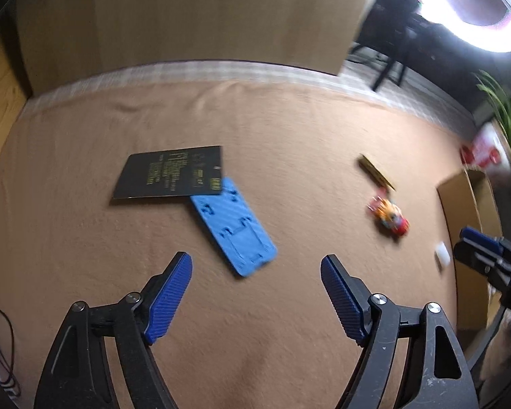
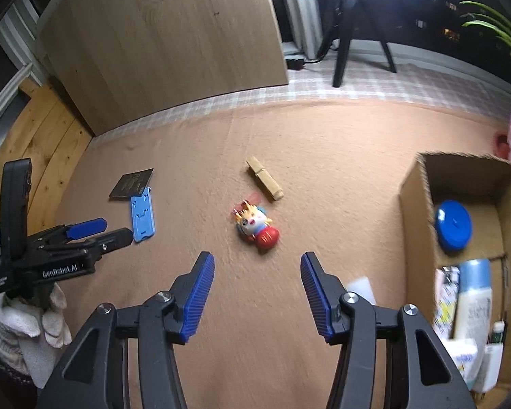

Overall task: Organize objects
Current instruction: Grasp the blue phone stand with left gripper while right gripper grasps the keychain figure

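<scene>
The right gripper [image 2: 257,266] hangs with its jaws apart and empty above the tan worktop [image 2: 340,143], pointing toward a small toy figure [image 2: 255,226] and a wooden clothespin [image 2: 264,178]. At left, the left gripper [image 2: 114,230] reaches toward a blue plate [image 2: 143,220] beside a black card [image 2: 132,183]. At right, a cardboard box [image 2: 415,201] holds a blue lid [image 2: 453,225] and bottles.

Black card [image 1: 169,173] lies flat, its corner over the blue holder [image 1: 234,226]; clothespin [image 2: 264,178] and toy [image 2: 255,225] lie apart — box [image 2: 415,201] holds bottles and a blue lid [image 2: 453,225].

Black card [image 1: 169,172] print blurred; box [image 2: 415,187] edge-cropped.
</scene>
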`<control>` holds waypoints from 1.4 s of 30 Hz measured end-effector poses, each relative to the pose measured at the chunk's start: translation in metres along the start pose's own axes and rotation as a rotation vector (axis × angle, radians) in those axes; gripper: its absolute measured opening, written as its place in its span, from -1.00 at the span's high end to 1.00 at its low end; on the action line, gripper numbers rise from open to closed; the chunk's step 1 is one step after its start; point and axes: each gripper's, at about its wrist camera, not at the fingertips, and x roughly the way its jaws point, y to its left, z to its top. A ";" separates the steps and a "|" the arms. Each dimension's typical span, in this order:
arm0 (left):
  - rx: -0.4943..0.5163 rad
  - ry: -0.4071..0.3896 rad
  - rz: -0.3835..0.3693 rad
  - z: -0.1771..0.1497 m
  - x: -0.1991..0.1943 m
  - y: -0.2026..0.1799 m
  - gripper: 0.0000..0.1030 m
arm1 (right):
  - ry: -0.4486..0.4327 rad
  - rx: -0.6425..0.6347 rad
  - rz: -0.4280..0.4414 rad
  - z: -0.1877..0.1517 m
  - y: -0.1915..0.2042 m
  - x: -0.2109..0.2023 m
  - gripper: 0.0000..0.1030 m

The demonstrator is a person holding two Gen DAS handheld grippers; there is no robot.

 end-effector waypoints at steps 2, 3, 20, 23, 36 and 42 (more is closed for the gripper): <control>-0.039 0.018 -0.010 0.007 0.007 0.008 -0.58 | 0.012 -0.008 -0.007 0.007 0.002 0.009 0.05; -0.057 0.026 -0.011 0.010 0.010 0.012 -0.58 | 0.024 -0.014 -0.008 0.011 0.003 0.015 0.05; -0.078 0.067 0.111 0.029 0.052 -0.009 -0.60 | 0.126 -0.070 -0.047 0.033 0.012 0.069 0.05; -0.046 0.057 0.137 0.027 0.054 -0.016 -0.57 | 0.134 -0.084 -0.049 0.033 0.015 0.073 0.05; 0.007 0.029 0.156 0.012 0.037 -0.012 0.12 | 0.149 -0.121 -0.082 0.030 0.030 0.084 0.05; 0.009 0.025 0.119 -0.006 0.024 -0.002 0.22 | 0.157 -0.109 -0.092 0.026 0.028 0.083 0.40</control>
